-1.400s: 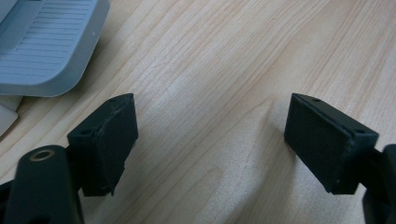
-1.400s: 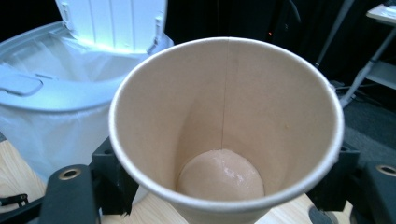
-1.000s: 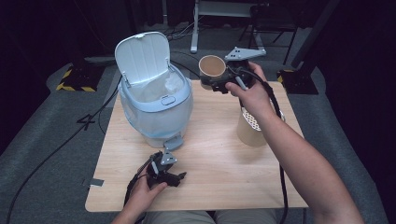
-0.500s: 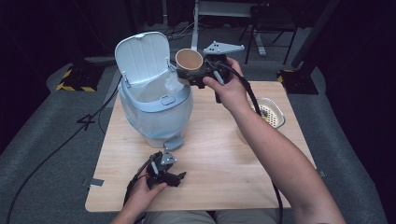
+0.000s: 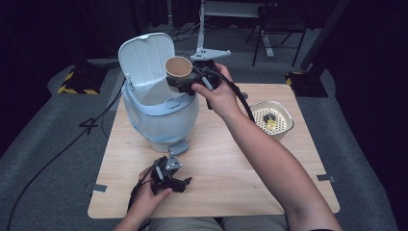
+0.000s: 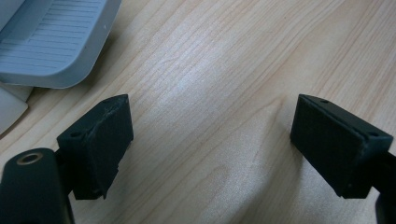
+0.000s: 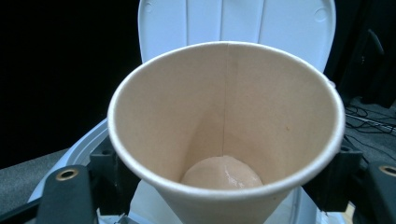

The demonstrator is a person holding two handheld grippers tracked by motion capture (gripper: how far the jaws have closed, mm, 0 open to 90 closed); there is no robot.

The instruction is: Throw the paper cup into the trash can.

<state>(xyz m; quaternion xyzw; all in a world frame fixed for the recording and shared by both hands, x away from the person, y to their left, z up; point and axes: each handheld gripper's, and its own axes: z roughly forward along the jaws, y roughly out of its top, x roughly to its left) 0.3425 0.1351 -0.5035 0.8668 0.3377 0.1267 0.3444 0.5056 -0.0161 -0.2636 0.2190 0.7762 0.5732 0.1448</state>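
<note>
A tan paper cup hangs tilted over the mouth of the pale blue pedal bin, in front of its raised lid. My right gripper holds the cup by its sides. In the right gripper view the empty cup sits between the two jaws of the right gripper; they have just been opening slightly but still touch it. My left gripper rests on the table before the bin's pedal. Its jaws stand wide apart, and the left gripper holds nothing over bare wood.
A cream strainer bowl with a small yellow item inside stands at the table's right. The wooden table sits on grey floor mats. Cables trail on the floor at left. The bin's grey pedal lies close to the left jaw.
The right hand has carried the cup leftward, from above the table's right side to over the open bin. The strainer bowl is now uncovered. The left hand has stayed put.
</note>
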